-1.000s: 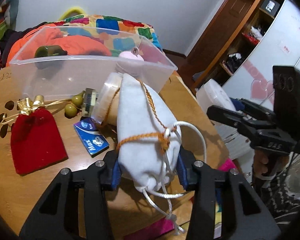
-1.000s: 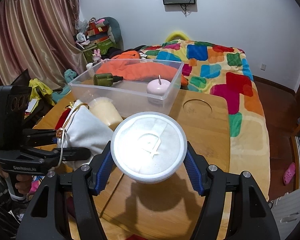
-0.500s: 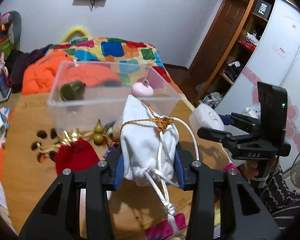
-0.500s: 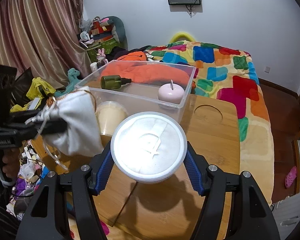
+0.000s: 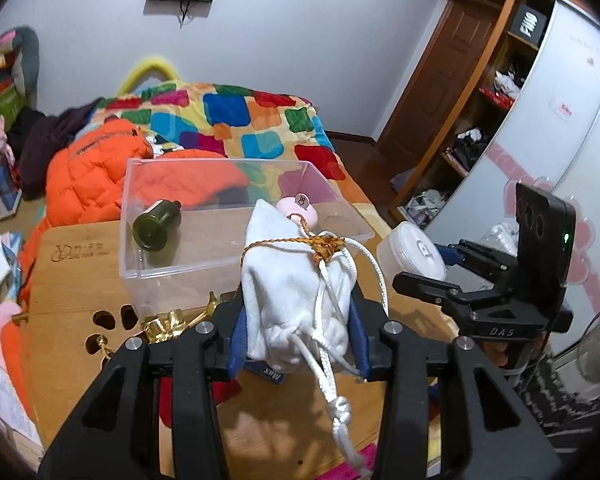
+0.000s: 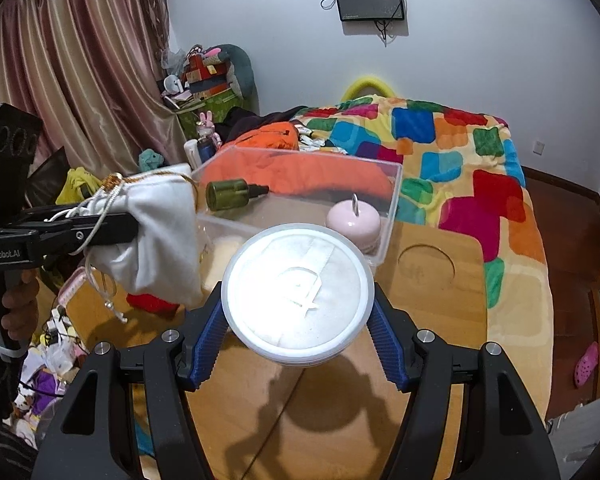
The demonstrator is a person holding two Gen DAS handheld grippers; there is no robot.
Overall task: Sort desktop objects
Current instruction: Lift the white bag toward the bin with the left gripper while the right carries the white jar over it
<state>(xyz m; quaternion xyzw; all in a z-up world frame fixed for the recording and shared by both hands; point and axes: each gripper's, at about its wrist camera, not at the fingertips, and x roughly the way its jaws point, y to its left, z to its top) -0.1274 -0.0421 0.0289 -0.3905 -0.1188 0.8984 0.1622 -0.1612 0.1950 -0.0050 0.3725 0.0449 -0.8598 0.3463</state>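
My left gripper (image 5: 298,338) is shut on a white drawstring pouch (image 5: 296,284) with an orange cord and holds it in the air above the table, just in front of the clear plastic bin (image 5: 188,248). The pouch also shows in the right wrist view (image 6: 156,236). My right gripper (image 6: 296,344) is shut on a round white lidded tub (image 6: 298,294), lifted over the wooden table (image 6: 432,320). The tub shows in the left wrist view (image 5: 414,250) too. In the bin lie a green bottle (image 6: 232,194) and a pink round object (image 6: 354,220).
On the table under the pouch lie a red pouch (image 6: 152,304), gold ornaments (image 5: 168,326) and a blue card (image 5: 268,374), partly hidden. A cream jar (image 6: 226,250) stands by the bin. The bed with a colourful blanket (image 6: 460,160) lies beyond.
My left gripper has lifted the white pouch off the table and raised it towards the bin. My right gripper has kept hold of the tub and risen slightly.
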